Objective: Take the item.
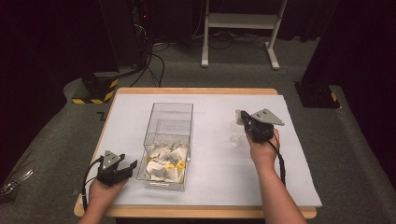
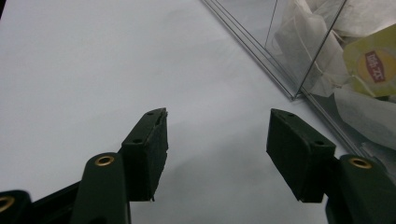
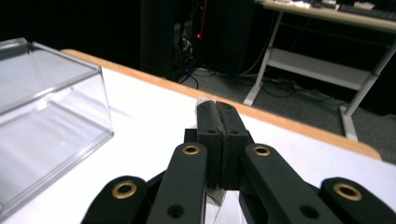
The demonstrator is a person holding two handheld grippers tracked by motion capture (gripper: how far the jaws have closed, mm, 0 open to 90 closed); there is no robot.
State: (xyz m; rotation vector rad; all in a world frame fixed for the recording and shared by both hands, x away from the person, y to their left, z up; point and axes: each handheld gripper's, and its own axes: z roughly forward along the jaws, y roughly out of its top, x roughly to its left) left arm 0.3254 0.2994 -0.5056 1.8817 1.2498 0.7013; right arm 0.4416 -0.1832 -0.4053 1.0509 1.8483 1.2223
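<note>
A clear plastic box (image 1: 169,122) stands left of the middle of the white table cover; several white tea bags (image 1: 164,163) with yellow tags lie in its near end. My left gripper (image 1: 130,162) rests open on the cover just left of the box's near corner, nothing between its jaws (image 2: 217,135). The box wall (image 2: 285,70) and a yellow-tagged tea bag (image 2: 371,63) show to its right. My right gripper (image 1: 239,115) is held above the cover right of the box, jaws shut (image 3: 216,106) on the thin edge of a small see-through thing (image 1: 233,134) that hangs below it; what it is I cannot tell.
The white cover (image 1: 215,172) spans the wooden table (image 1: 196,90), with free room around the box (image 3: 46,107). Beyond the far edge are a white table frame (image 1: 240,21), dark stands and cables (image 1: 152,65) on grey carpet.
</note>
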